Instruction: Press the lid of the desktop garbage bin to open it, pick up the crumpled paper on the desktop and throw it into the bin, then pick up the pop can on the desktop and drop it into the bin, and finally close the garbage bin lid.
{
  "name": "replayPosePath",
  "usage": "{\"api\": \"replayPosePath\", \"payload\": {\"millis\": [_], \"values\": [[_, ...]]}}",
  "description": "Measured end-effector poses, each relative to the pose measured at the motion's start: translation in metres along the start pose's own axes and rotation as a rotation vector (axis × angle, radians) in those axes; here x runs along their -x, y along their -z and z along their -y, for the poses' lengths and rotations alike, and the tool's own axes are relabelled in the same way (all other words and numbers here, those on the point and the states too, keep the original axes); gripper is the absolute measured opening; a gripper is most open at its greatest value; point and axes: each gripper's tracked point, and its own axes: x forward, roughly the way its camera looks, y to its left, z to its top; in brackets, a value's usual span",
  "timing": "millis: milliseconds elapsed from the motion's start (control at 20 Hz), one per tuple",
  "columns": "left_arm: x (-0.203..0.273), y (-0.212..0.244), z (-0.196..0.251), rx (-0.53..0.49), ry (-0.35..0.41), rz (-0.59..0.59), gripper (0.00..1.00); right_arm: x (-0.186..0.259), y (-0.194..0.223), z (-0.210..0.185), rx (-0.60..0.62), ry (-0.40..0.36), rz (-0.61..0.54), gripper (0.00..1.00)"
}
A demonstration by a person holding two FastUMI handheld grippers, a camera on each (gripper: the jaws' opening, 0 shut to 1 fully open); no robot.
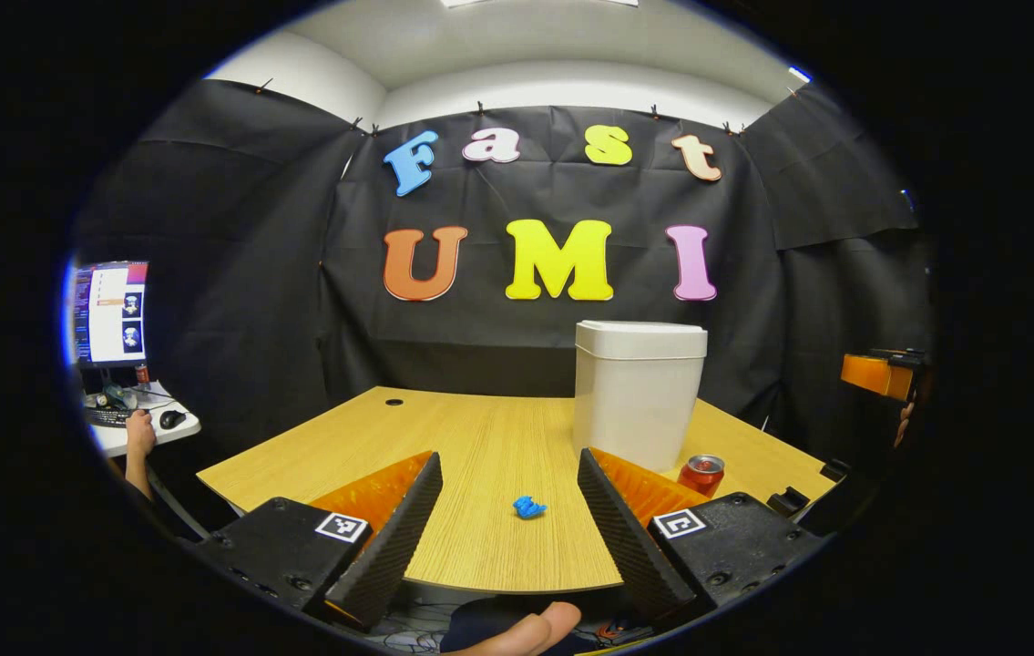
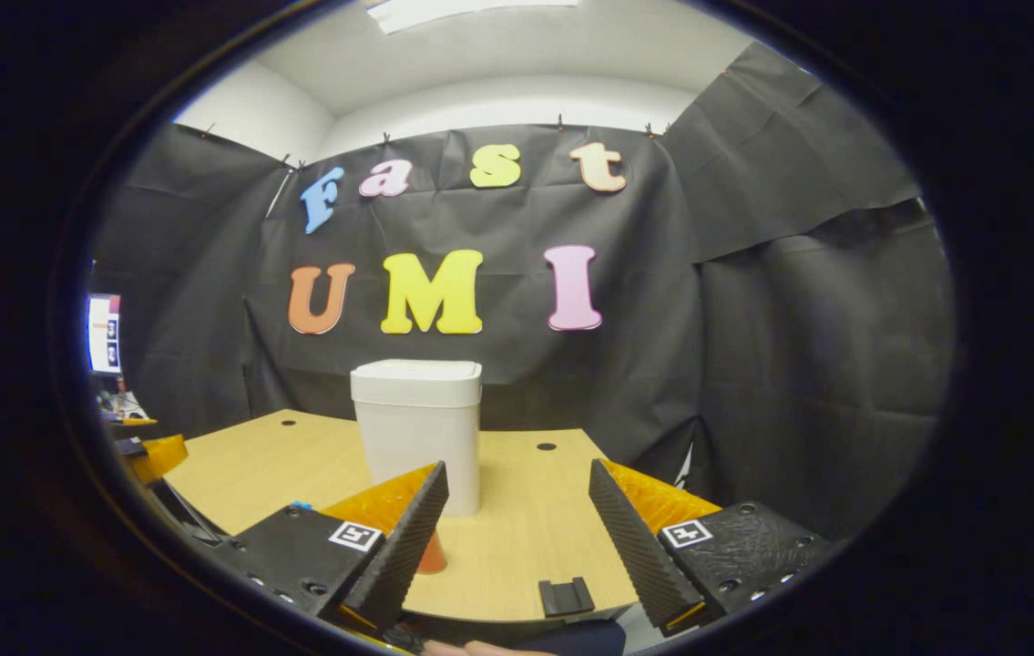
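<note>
Left gripper (image 1: 509,510) gapes wide, empty; the blue crumpled paper (image 1: 529,507) lies on the wooden desk (image 1: 480,437) between its fingers; the lidded white bin (image 1: 638,392) and red pop can (image 1: 702,474) sit ahead-right; right gripper (image 2: 517,528) gapes wide, bin (image 2: 418,433) ahead-left.

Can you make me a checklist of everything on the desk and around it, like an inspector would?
Surface: wooden table, two round holes near the back edge.
Job's things: white garbage bin upright, lid shut; blue crumpled paper on the table in front; red pop can upright beside the bin's base.
Clutter: small black clip at the table's front edge.
Grippers: left gripper open, holding nothing, above the near table edge; right gripper open, holding nothing, facing the bin.
Cables: some wires on the floor below the table edge, too dim to trace.
Surroundings: black cloth walls; a side desk with monitor, keyboard, mouse and a person's hand.
</note>
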Motion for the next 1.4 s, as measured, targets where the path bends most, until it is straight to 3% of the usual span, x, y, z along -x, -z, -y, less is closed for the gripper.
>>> {"api": "replayPosePath", "payload": {"millis": [400, 800, 1200, 1300, 1400], "values": [[-0.003, 0.008, -0.004, 0.003, -0.002, -0.027, 0.98, -0.048, -0.03, -0.035, 0.0, -0.058, -0.003, 0.95], [-0.006, 0.014, -0.017, -0.001, -0.038, -0.054, 0.98, -0.122, -0.089, -0.078, 0.039, -0.098, 0.038, 0.96], [-0.004, 0.015, -0.024, -0.016, -0.063, -0.064, 0.98, -0.2, -0.106, -0.115, 0.027, -0.074, -0.016, 0.95], [-0.005, 0.016, -0.025, -0.026, -0.066, -0.064, 0.98, -0.215, -0.104, -0.125, 0.041, -0.075, -0.014, 0.88], [-0.006, 0.015, -0.026, -0.037, -0.07, -0.067, 0.98, -0.229, -0.093, -0.132, 0.02, -0.087, -0.048, 0.72]]}}
